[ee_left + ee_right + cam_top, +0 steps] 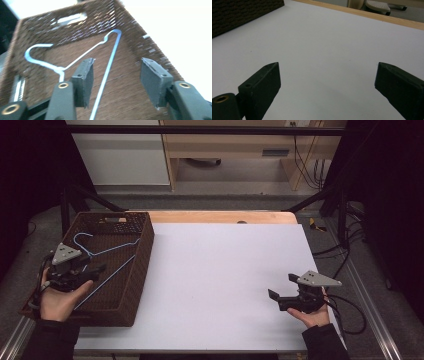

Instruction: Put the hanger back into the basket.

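1. The thin light-blue wire coat hanger (pixel 102 262) lies inside the dark brown woven basket (pixel 142 252), which stands on the left end of the big white table top (pixel 225 270). The hanger leans across the basket floor, its hook toward the far left corner.
2. The basket is the biggest thing to watch. Its walls are tall, so the tool must go up and over them, not bump them.
3. The left gripper (pixel 115 75) hangs over the basket with its jaws apart. The long blue wire runs between them, but the pads do not press on it.
4. To let go well, I think the hand should lift straight up, so no pad hooks the wire and drags it.
5. The right gripper (pixel 282 287) waits over the bare white table, well apart from the basket, with its jaws wide apart and nothing between them. It should keep out of the way.
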### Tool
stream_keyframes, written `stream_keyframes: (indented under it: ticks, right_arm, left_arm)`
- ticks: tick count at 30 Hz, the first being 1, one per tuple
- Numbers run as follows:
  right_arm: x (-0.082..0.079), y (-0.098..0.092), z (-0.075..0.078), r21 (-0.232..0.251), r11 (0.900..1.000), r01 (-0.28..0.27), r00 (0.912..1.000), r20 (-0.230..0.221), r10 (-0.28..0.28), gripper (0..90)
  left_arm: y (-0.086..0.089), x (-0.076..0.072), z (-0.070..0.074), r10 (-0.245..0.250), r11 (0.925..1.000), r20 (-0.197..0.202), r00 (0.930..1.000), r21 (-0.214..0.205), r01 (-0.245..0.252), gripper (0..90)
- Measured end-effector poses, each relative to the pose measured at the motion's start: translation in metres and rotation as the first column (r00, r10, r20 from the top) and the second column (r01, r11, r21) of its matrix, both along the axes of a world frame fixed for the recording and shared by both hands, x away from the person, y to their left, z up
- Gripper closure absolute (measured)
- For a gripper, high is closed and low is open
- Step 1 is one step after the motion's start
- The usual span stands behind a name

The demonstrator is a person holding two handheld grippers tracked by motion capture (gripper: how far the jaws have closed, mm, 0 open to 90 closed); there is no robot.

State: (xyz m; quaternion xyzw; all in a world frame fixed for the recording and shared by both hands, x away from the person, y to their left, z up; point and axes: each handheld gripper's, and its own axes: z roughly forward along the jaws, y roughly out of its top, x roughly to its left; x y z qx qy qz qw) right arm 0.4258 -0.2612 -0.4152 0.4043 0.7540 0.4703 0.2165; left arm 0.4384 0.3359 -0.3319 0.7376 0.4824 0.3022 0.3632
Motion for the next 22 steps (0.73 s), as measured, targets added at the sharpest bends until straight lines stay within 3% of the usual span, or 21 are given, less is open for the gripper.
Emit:
stream_keyframes:
  ticks: [2, 6, 7, 10, 16, 18, 20, 22]
  right_arm:
    - [0.000, -0.001, 0.001, 0.010, 0.9999, -0.002, 0.9999, 0.011, 0.002, 7.1]
    - [-0.001, -0.001, 0.001, 0.018, 0.9998, 0.000, 0.9999, 0.013, 0.000, 6.9]
    - [-0.001, -0.002, 0.002, 0.022, 0.9998, 0.000, 0.9997, 0.025, -0.001, 6.9]
    - [-0.001, -0.002, 0.002, 0.026, 0.9997, 0.003, 0.9996, 0.027, -0.004, 6.8]
    - [-0.002, -0.004, 0.003, 0.032, 0.9995, 0.001, 0.9994, 0.035, -0.003, 6.4]
    - [-0.002, -0.004, 0.003, 0.036, 0.9994, 0.004, 0.9994, 0.034, -0.005, 6.3]
    - [-0.002, -0.004, 0.003, 0.040, 0.9992, 0.004, 0.9993, 0.036, -0.006, 6.1]
    - [-0.003, -0.004, 0.003, 0.044, 0.9990, 0.004, 0.9992, 0.040, -0.006, 6.1]
  left_arm:
    - [-0.010, -0.005, -0.001, -0.041, 0.9984, 0.026, 0.9988, -0.038, 0.042, 39.3]
    - [-0.025, -0.011, -0.002, -0.096, 0.9930, 0.070, 0.9929, -0.062, 0.101, 31.6]
    - [-0.035, -0.014, -0.004, -0.137, 0.9869, 0.090, 0.9865, -0.072, 0.144, 30.2]
    - [-0.050, -0.018, -0.007, -0.187, 0.9764, 0.117, 0.9753, -0.086, 0.198, 28.3]
    - [-0.079, -0.025, -0.016, -0.298, 0.9397, 0.155, 0.9418, -0.125, 0.318, 19.1]
    - [-0.082, -0.026, -0.018, -0.308, 0.9372, 0.152, 0.9392, -0.122, 0.327, 13.8]
    - [-0.094, -0.029, -0.024, -0.339, 0.9270, 0.151, 0.9288, -0.116, 0.357, 11.5]
    - [-0.099, -0.029, -0.030, -0.351, 0.9231, 0.135, 0.9266, -0.116, 0.367, 10.2]
